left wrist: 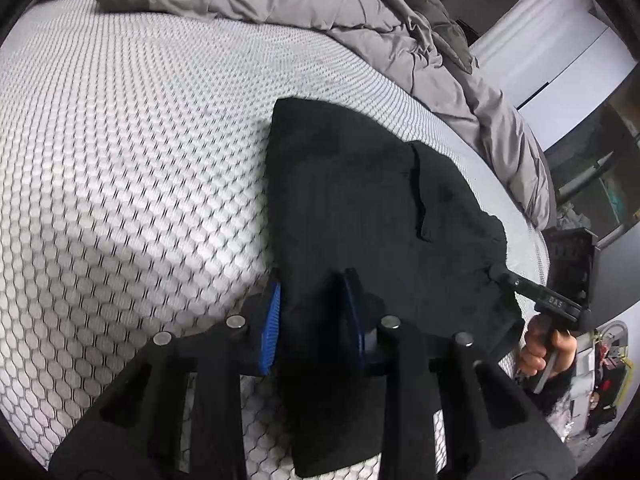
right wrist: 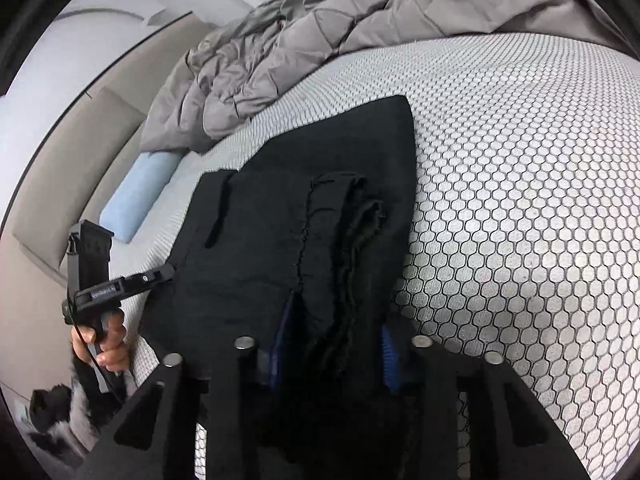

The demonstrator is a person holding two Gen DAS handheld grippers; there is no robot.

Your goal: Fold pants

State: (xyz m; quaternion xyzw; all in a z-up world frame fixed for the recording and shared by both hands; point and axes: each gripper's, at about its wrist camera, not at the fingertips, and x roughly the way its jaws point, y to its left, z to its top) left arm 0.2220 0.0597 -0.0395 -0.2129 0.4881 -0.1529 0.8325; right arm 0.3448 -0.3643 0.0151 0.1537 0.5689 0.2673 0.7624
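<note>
Pants (left wrist: 360,184) sit inside both sets of jaws at once, and that shared hold is what the next move hangs on. In the left wrist view, the left gripper (left wrist: 314,316) has dark cloth filling the gap between its blue pads (left wrist: 272,320), so the jaws are closed on the near edge of the garment; a tail of cloth hangs back past them toward the camera. In the right wrist view, the right gripper (right wrist: 334,354) is likewise clamped on a thick bunch of cloth, several layers with a stitched seam running between its fingers.

From each pair of jaws the garment runs straight ahead, its long axis lined up with the fingers, and ends in a squared edge far forward on the honeycomb-patterned mattress (left wrist: 120,160). The two grippers hold the same near end from side by side: each view shows the other tool off to its outer edge, just beside the cloth border, gripped by a bare hand (right wrist: 106,344). Neither is clearly nearer the far end.

My reading is that the pants are already folded lengthwise into a narrow stack, and that the near end would next be carried forward over the far edge, both hands travelling together to keep the layers square.

Beyond the far edge lies a rumpled grey duvet (right wrist: 300,40), apart from the pants.
</note>
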